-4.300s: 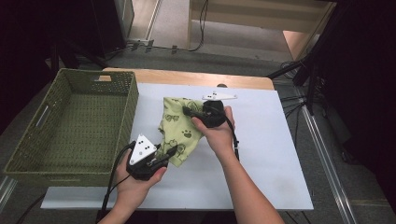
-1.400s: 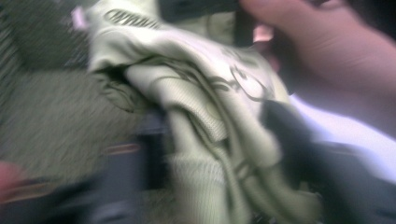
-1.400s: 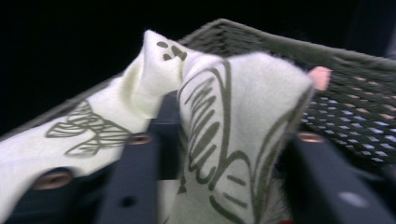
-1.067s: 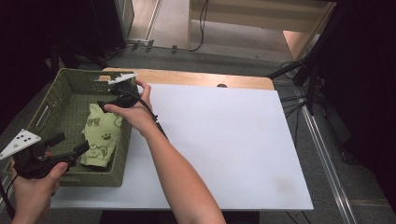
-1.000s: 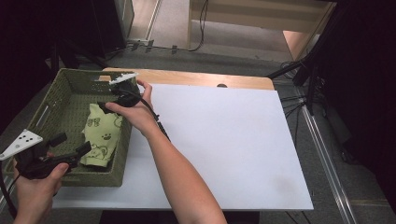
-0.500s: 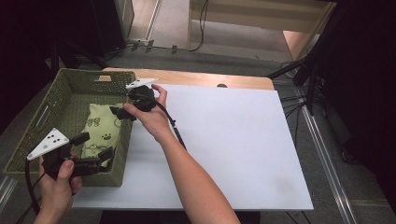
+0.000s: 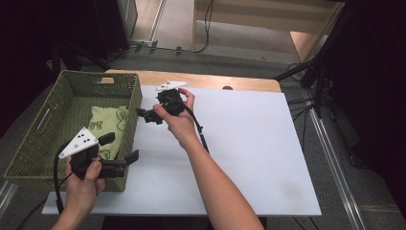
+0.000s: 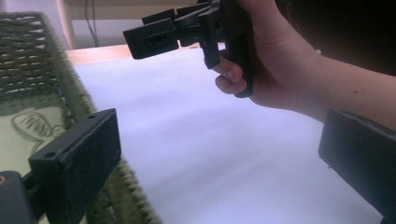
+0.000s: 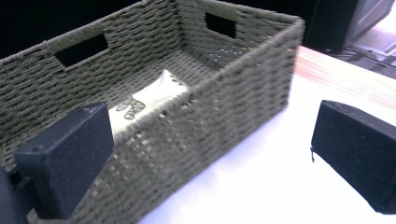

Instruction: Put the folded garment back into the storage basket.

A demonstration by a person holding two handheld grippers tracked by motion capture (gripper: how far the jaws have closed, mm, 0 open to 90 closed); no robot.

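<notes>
Soft and light, the folded cloth (image 7: 109,125) in the basket (image 7: 57,98), at nine o'clock, looks best pinched by an edge; both the left gripper (image 7: 118,153) and right gripper (image 7: 145,115) gape wide, empty.

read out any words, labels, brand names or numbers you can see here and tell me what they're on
There are none to read: no words, numbers or brand marks.
The green cloth in the woven basket bears drawn butterfly shapes, not letters.
The left gripper and right gripper, both open and empty, carry no readable label.
</notes>
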